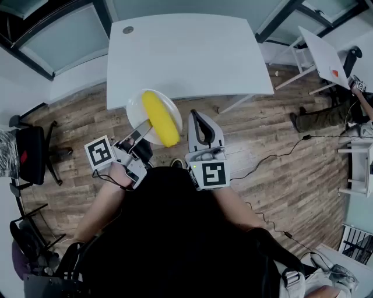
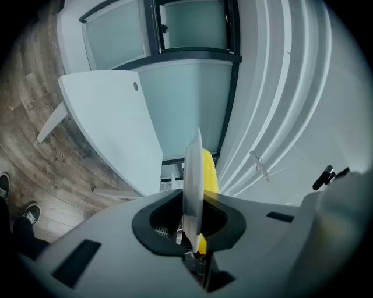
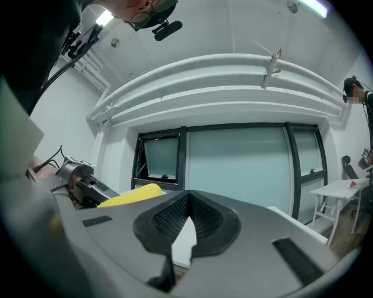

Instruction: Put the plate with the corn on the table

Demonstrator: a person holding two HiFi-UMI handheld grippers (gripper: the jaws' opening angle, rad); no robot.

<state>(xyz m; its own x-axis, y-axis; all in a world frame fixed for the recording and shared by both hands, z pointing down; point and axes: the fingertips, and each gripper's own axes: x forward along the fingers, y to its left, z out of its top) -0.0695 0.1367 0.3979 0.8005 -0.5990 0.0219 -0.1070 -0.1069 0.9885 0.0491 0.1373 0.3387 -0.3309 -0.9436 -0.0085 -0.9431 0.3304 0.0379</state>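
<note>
The floor (image 1: 280,139) was wood-look planking in mixed brown and grey. A white table (image 1: 186,52) with a round cable port (image 1: 127,29) near one corner stood against a wall of frosted, pale green glass panels (image 1: 64,35) set in dark frames. A black chair (image 1: 34,152) stood at the left, and a second white table (image 1: 324,53) on slim legs stood at the upper right. A black cable (image 1: 284,152) trailed over the planks. Above the windows (image 3: 233,169) ran stepped white mouldings (image 3: 221,75), under a white ceiling (image 3: 233,29) with a bright strip light (image 3: 315,7)
</note>
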